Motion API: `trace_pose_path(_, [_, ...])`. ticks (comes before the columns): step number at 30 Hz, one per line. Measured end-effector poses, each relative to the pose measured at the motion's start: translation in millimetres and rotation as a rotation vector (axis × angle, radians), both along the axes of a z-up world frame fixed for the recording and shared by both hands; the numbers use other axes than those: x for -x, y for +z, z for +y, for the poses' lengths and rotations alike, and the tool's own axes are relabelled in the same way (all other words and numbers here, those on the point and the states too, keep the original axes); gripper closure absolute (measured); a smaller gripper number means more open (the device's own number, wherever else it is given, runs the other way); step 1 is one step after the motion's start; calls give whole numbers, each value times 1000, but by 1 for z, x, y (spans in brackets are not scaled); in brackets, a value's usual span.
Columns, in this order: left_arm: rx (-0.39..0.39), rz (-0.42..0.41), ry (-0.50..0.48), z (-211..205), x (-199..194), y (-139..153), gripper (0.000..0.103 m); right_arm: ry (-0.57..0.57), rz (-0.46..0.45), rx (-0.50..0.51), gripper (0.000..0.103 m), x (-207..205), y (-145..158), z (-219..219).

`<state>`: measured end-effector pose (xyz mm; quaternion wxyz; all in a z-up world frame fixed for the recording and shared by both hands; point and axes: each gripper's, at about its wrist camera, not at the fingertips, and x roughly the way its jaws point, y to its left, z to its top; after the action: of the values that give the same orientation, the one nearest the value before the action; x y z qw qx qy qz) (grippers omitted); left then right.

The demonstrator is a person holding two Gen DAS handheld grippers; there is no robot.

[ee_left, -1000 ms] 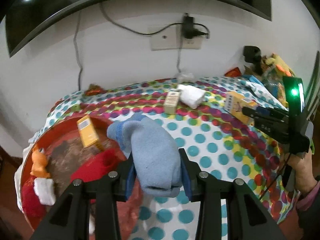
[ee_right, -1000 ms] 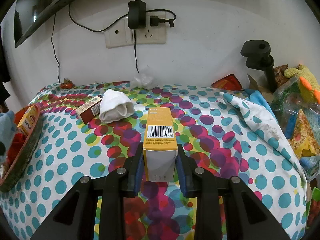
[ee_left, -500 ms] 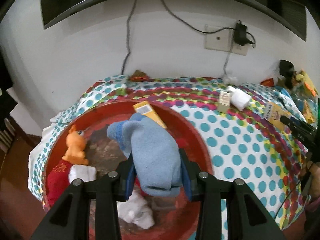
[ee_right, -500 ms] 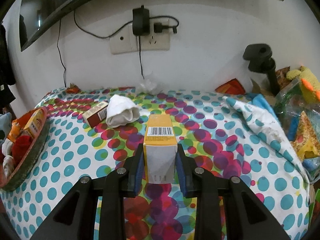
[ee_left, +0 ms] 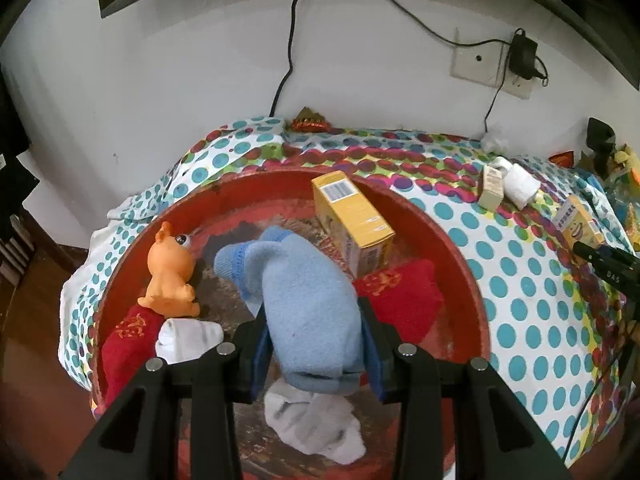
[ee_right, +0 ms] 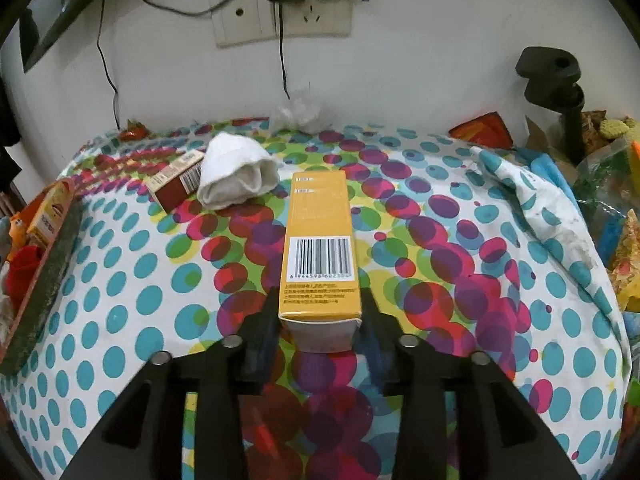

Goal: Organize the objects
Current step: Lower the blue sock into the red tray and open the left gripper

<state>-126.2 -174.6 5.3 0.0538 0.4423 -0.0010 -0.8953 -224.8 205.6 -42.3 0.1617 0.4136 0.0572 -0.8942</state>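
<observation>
Now that the left gripper [ee_left: 314, 356] carries its clamped blue sock [ee_left: 304, 304] over the red tray [ee_left: 460, 248], the right gripper [ee_right: 319, 332] fingers have just been opening around the yellow box [ee_right: 319, 240], freeing it.

1. The place was a lived-in room of a home, not a workshop or lab.
2. A polka-dot tablecloth [ee_right: 460, 248] covered a table pushed against a white wall.
3. On that far wall sat a wall socket plate [ee_right: 282, 16] with a charger [ee_left: 523, 57] plugged in and cables hanging down.
4. A red round tray [ee_left: 460, 248] on the left held rolled socks and a rubber toy [ee_left: 170, 270].
5. Snack packets and clutter were heaped at the far right.
</observation>
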Motion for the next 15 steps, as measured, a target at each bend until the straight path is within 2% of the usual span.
trace_pose_path(8, [15,-25,27,-22,14,-5,64,-3,-1,-23,64,3,-2,-6])
trace_pose_path(15, [0,-46,64,-42,23,-14,63,-3,3,-16,74,2,-1,-6])
